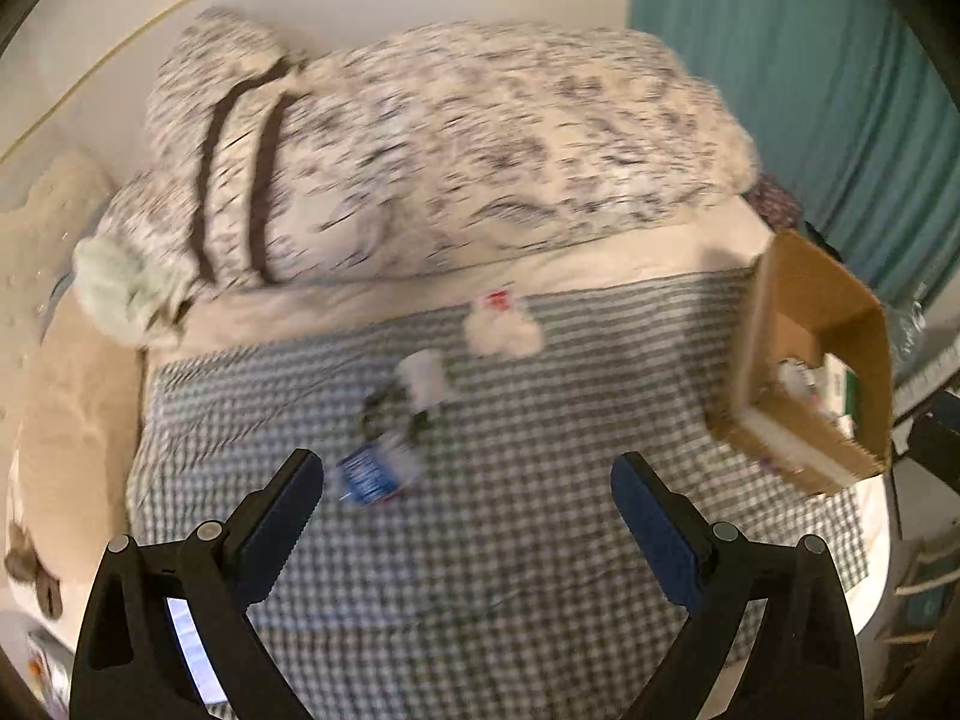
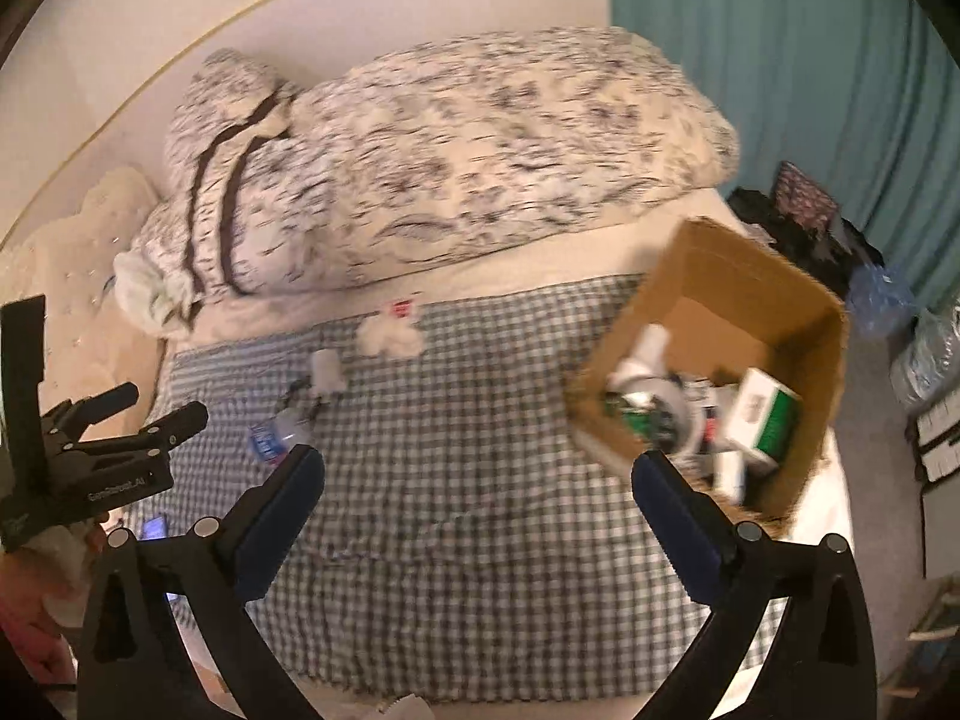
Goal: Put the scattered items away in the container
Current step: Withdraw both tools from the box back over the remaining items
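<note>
The cardboard box point(image 2: 720, 372) sits on the bed, on the right side of the checked cloth point(image 2: 480, 480). It is open at the top and already has things in it, like a green and white carton point(image 2: 765, 417). A few things are not in it yet. They lie in a loose line on the left part of the cloth: a small blue and white packet point(image 1: 369, 474), a dark tangled thing point(image 1: 390, 411) that is too blurry to name, a little white tube point(image 1: 423, 381), and a fluffy white toy point(image 1: 501, 330) with a red tag, farthest back near the big spotted bedding roll point(image 1: 450, 144).

The left gripper point(image 1: 468, 492) is open wide and has nothing in it. The blue packet lies just in front of its left finger, so it looks like the nearest thing to pick. The packet's long side seems to run almost straight away from the gripper, but the blur makes this hard to tell.

The right gripper point(image 2: 480, 486) is open wide too and holds nothing. The box is just past its right finger.

So I think the left hand is the closer one for the scattered things, and the right hand is the closer one to the box.
</note>
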Tool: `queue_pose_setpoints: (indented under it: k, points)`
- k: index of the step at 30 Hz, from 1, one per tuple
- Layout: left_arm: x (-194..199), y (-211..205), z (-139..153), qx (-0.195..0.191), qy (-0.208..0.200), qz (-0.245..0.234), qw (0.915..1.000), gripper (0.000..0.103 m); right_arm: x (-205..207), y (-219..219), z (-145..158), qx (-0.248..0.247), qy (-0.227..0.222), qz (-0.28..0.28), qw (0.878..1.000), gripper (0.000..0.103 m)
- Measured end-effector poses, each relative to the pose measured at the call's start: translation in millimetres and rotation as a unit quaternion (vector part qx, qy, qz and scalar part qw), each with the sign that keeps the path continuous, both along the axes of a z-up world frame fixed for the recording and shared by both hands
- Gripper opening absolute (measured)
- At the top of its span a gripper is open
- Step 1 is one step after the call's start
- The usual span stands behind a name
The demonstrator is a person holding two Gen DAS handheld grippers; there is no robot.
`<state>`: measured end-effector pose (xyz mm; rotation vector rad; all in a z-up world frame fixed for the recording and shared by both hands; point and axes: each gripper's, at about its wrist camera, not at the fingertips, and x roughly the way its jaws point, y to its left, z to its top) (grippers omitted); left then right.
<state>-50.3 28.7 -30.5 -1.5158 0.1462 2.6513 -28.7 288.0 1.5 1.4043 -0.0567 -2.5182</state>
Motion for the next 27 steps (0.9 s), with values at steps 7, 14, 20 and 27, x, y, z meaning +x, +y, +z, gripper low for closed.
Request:
queue_pose_setpoints:
  k: [7, 14, 20, 27]
  points:
    - [13, -69, -11, 0.000, -0.011, 0.024, 0.9997, 0.099, 8, -52, -6, -0.020, -0.013, 0.013, 1.000, 0.103]
    - [13, -100, -22, -0.002, -0.018, -0.002, 0.9998, 0.099, 23, -88, -12, -0.029, -0.015, 0.013, 0.999, 0.103]
    - [9, -110, -40, 0.009, -0.027, -0.032, 0.9991, 0.099, 29, -109, -21, -0.019, -0.025, 0.004, 1.000, 0.103]
    - [6, -106, -65, 0.021, -0.038, -0.061, 0.9972, 0.099, 18, -127, -31, 0.001, -0.034, 0.024, 0.999, 0.103]
